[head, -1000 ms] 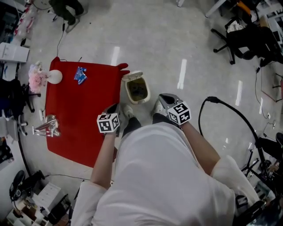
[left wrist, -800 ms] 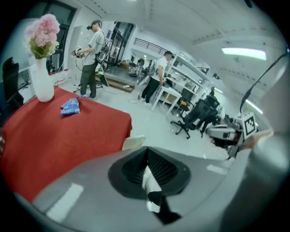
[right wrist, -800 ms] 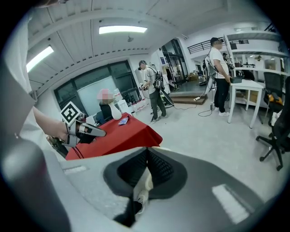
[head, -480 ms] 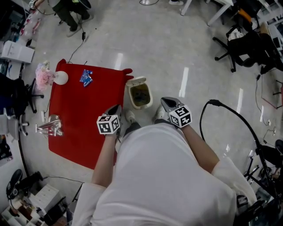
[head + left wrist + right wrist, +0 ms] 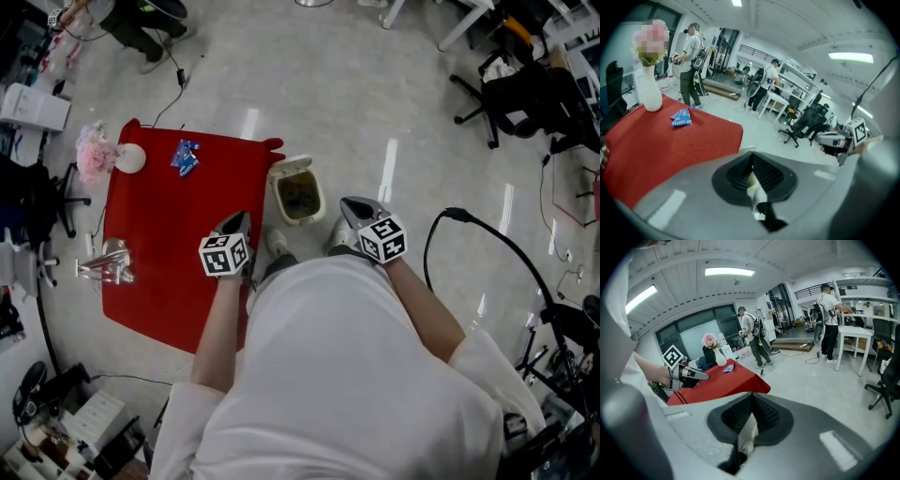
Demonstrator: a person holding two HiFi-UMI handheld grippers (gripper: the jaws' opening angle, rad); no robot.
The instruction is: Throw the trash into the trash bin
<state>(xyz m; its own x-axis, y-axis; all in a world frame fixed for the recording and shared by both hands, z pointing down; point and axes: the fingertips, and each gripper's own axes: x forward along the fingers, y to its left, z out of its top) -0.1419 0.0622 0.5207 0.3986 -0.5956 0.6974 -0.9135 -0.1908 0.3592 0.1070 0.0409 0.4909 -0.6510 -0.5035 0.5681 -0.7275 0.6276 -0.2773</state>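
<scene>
Floor (image 5: 375, 112): pale grey, glossy. Black office chair (image 5: 511, 89): 2 o'clock. White desk (image 5: 461, 26): 1 o'clock. Ceiling strip light (image 5: 730, 272): lit.

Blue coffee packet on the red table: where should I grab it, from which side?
Probably its crumpled near edge, from above with the left gripper: the blue coffee packet lies almost flat on the red tablecloth, apart from the vase.

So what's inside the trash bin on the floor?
The trash bin stands with its lid open. Inside it looks dark and yellowish; whether any trash lies in there is too small to tell.
</scene>
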